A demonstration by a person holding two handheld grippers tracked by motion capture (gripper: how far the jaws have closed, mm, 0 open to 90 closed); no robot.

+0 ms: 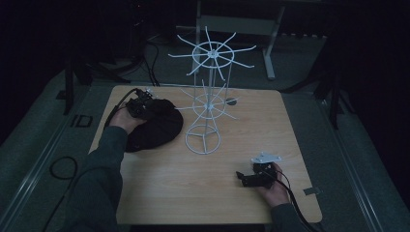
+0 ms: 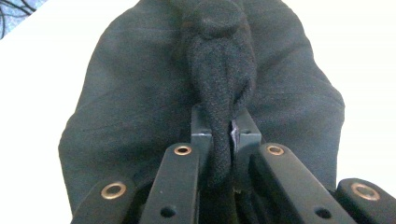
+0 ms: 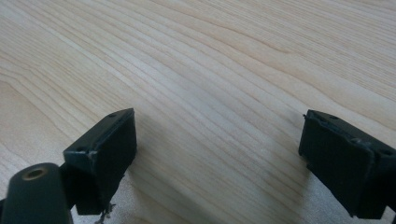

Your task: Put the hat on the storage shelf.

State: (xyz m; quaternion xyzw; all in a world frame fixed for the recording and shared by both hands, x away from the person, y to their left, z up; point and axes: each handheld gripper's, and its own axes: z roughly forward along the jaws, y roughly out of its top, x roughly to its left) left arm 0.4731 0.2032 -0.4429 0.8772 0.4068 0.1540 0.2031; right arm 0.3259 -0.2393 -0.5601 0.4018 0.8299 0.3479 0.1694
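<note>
A: The black hat [image 2: 140,116] lies on the counter [image 1: 193,183] left of the white wire rack [image 1: 209,96], a fold pinched in the left gripper [image 2: 222,133].

B: Probably for lifting onto a prong. The right gripper [image 3: 217,154] rests open, empty, near the edge.

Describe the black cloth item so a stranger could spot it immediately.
On the wooden table, look left of the white wire rack. The black cloth item lies in a dark heap there, a fold pinched by the left gripper; nothing else on the table is soft.
</note>
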